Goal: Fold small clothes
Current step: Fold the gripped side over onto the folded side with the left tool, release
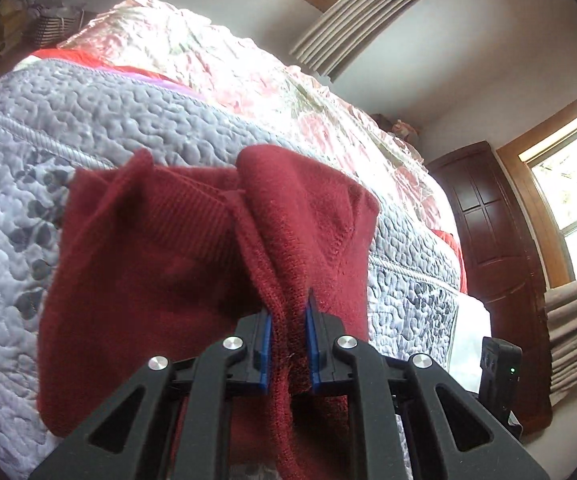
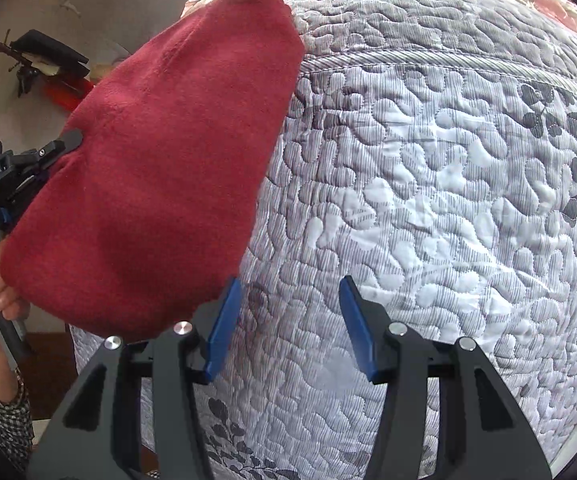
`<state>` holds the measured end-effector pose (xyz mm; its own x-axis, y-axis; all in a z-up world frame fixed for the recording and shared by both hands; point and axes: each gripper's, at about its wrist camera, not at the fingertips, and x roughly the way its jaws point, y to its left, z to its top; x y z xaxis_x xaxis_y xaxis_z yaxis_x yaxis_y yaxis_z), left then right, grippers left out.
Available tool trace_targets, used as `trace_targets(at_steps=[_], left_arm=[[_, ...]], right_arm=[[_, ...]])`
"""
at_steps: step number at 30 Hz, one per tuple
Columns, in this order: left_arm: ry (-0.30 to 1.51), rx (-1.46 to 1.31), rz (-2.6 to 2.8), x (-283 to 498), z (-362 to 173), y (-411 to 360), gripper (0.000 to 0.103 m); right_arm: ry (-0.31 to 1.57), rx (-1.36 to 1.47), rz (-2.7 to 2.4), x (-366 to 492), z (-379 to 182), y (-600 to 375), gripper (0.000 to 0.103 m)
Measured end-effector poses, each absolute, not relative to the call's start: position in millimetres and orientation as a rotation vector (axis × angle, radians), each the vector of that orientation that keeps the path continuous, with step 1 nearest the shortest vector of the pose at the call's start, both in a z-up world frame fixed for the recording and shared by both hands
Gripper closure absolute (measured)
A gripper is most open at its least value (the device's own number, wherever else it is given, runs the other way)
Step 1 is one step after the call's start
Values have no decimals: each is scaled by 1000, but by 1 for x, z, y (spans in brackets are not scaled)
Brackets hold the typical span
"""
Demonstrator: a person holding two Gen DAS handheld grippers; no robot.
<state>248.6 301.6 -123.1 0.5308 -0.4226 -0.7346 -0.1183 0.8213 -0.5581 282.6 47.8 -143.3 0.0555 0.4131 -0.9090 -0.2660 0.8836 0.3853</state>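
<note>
A dark red knitted garment (image 1: pixel 160 264) hangs bunched in front of the left wrist camera, its ribbed edge across the middle. My left gripper (image 1: pixel 289 308) is shut on a fold of it, the blue pads pinching the knit. From the right wrist view the same red garment (image 2: pixel 160 168) is lifted above the grey quilted bed cover (image 2: pixel 428 200), held at its left side by the other gripper (image 2: pixel 48 152) in a person's hand (image 2: pixel 4 296). My right gripper (image 2: pixel 290 292) is open just right of the garment's lower edge, nothing between its fingers.
The bed carries a pink floral blanket (image 1: pixel 216 60) beyond the grey quilt (image 1: pixel 80 112). A dark wooden cabinet (image 1: pixel 488 224) and bright windows (image 1: pixel 576 200) stand to the right. A black device with a green light (image 1: pixel 502 364) sits near the bed's edge.
</note>
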Motion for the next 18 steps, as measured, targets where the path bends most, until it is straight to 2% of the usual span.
trace_targets(at_steps=[7,15,18], left_arm=[[1005,-560,-68,238,-120,373,89],[1125,-569,24,220,-197,404,89],[1123,-556,28,217,-207,402,88]], right_arm=[[1437,105,554,281,-148,82,52],[1460,62,590,277,-158,111,52],[1472,60,599,275,-163,124,52]])
